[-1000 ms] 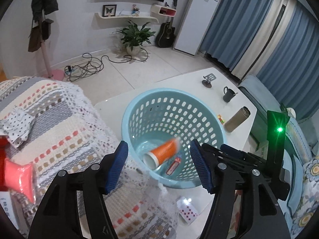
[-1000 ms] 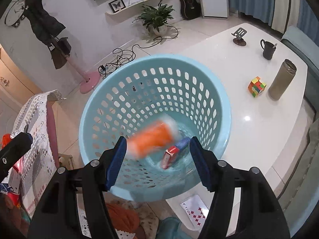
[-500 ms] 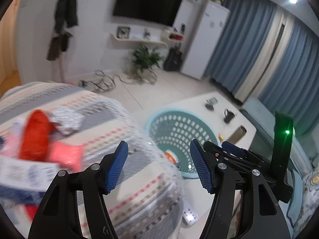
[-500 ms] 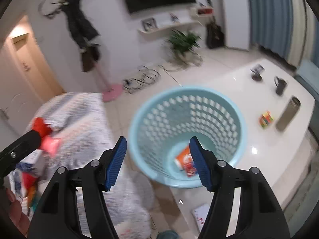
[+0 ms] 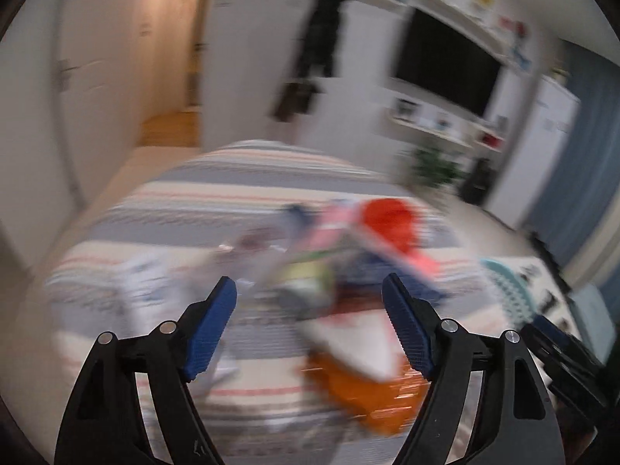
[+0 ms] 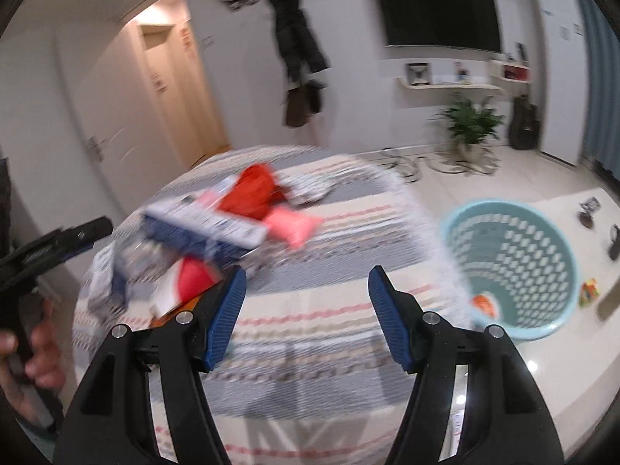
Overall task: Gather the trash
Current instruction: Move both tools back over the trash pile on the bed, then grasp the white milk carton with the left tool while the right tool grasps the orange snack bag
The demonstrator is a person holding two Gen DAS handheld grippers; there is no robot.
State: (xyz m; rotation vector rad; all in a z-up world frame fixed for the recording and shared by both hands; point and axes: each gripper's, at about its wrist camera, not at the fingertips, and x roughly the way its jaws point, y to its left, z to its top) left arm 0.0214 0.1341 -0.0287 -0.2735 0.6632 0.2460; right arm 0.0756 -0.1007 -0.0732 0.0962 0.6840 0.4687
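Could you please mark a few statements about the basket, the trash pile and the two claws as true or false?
1. The light blue basket stands on the white table. True.
2. The basket is empty. False: an orange item lies at its bottom.
3. The trash pile lies on the striped cloth. True.
4. The right claw grips a red wrapper. False: nothing is between its blue pads.
5. The left claw is clamped shut. False: its jaws are opening, with blurred trash beyond them.
6. A potted plant stands below the wall shelf. True.
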